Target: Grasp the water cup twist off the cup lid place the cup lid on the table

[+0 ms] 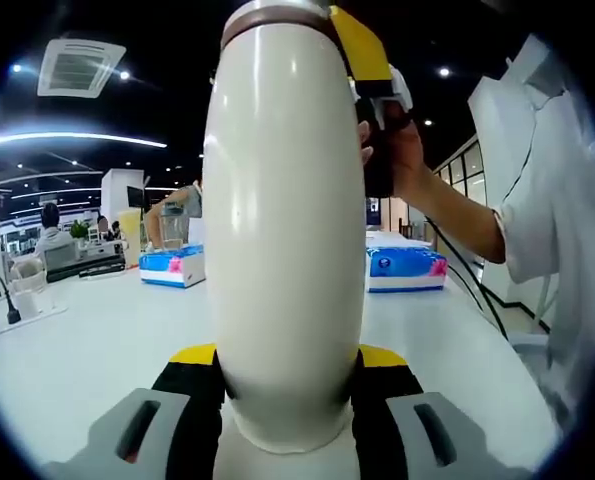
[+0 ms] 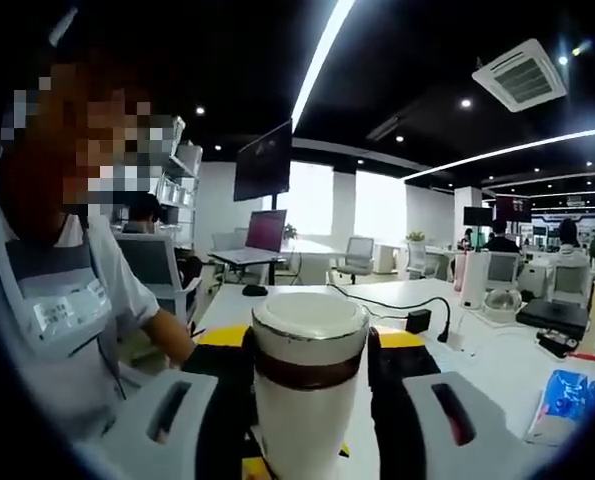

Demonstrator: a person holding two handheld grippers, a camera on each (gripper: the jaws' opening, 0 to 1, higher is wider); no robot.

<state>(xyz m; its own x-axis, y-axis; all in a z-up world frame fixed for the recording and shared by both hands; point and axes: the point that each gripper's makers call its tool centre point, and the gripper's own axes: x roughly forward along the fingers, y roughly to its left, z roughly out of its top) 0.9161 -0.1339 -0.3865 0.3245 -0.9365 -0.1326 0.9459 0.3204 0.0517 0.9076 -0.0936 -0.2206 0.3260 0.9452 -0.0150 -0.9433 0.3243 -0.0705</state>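
Note:
A tall cream water cup (image 1: 282,230) rises right in front of the left gripper view, and my left gripper (image 1: 287,362) is shut on its lower body, yellow-and-black pads pressed on both sides. At its top sits the cup lid (image 1: 277,14), above a brown band. My right gripper (image 1: 362,50), held by a hand (image 1: 397,150), reaches that top from the right. In the right gripper view the cream lid (image 2: 310,325) sits between the jaws of my right gripper (image 2: 310,352), which is shut on it just above the brown band (image 2: 307,372).
The white table (image 1: 87,350) carries two blue tissue packs (image 1: 405,265) (image 1: 172,268). A person in a white shirt (image 1: 547,200) stands close on the right. In the right gripper view, a black cable with plug (image 2: 417,320) and a blue packet (image 2: 562,400) lie on the table.

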